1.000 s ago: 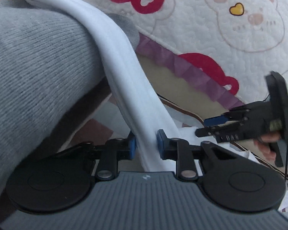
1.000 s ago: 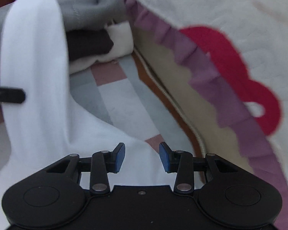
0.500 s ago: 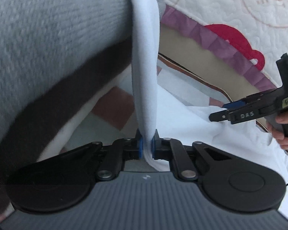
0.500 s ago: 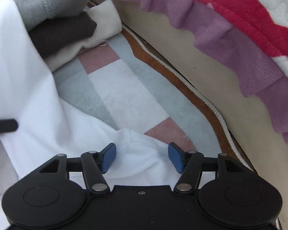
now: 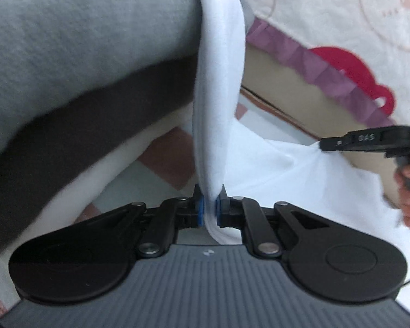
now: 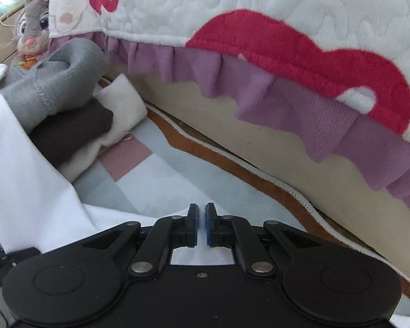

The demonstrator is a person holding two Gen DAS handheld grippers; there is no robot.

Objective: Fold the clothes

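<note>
Both grippers pinched on a soft white garment

At the bottom centre of the left wrist view, the left gripper (image 5: pixel 209 210) pinches a bunched strip of the white garment (image 5: pixel 218 87), which runs up over the stack of folded clothes (image 5: pixel 76 63). At right, the right gripper (image 5: pixel 329 144) has just been closing and nips the garment's far edge. The cloth looks light, limp and not slippery; hems and corners seem the best holds. Beyond hangs the quilt (image 5: pixel 327 13).
</note>
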